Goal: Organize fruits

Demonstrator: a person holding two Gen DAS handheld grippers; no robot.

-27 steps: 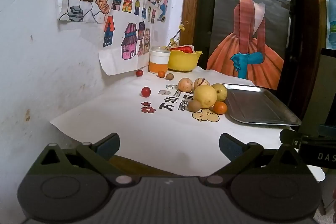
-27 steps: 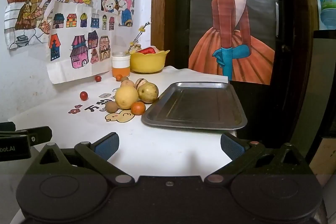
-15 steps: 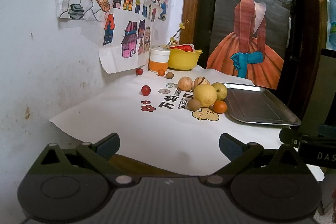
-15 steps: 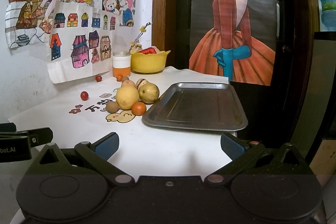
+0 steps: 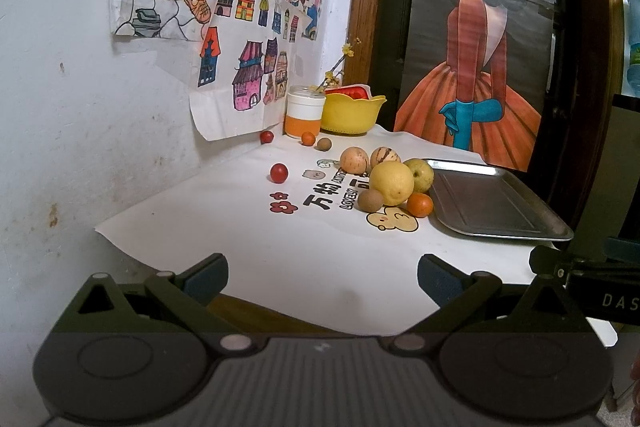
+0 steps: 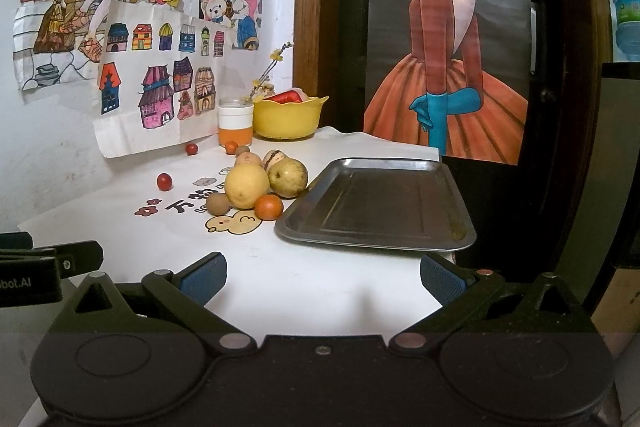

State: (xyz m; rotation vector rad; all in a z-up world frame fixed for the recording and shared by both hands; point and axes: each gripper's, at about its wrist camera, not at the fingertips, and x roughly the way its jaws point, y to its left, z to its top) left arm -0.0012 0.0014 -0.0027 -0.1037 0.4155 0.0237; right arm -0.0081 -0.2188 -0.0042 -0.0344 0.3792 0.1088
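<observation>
Several fruits cluster mid-table on a white printed cloth: a big yellow citrus (image 5: pixel 391 183) (image 6: pixel 246 185), a green-yellow pear (image 5: pixel 420 174) (image 6: pixel 288 177), a small orange (image 5: pixel 420 205) (image 6: pixel 269 207), a brown kiwi-like fruit (image 5: pixel 369 199) (image 6: pixel 218 204), and two tan fruits (image 5: pixel 354 159) behind. Small red fruits (image 5: pixel 279 172) (image 6: pixel 164 181) lie apart to the left. An empty steel tray (image 5: pixel 492 205) (image 6: pixel 380 205) sits right of the cluster. My left gripper (image 5: pixel 322 277) and right gripper (image 6: pixel 323 277) both stand open, empty, near the table's front edge.
A yellow bowl (image 5: pixel 352 115) (image 6: pixel 289 119) and an orange-white jar (image 5: pixel 303 117) (image 6: pixel 235 123) stand at the back corner. Drawings hang on the left wall (image 5: pixel 80 107). A dark door with a poster (image 6: pixel 448 67) is behind the tray. The table drops off right of the tray.
Both grippers have eased slightly toward the table; the fruits and tray look a touch nearer. Nothing on the table has moved.
</observation>
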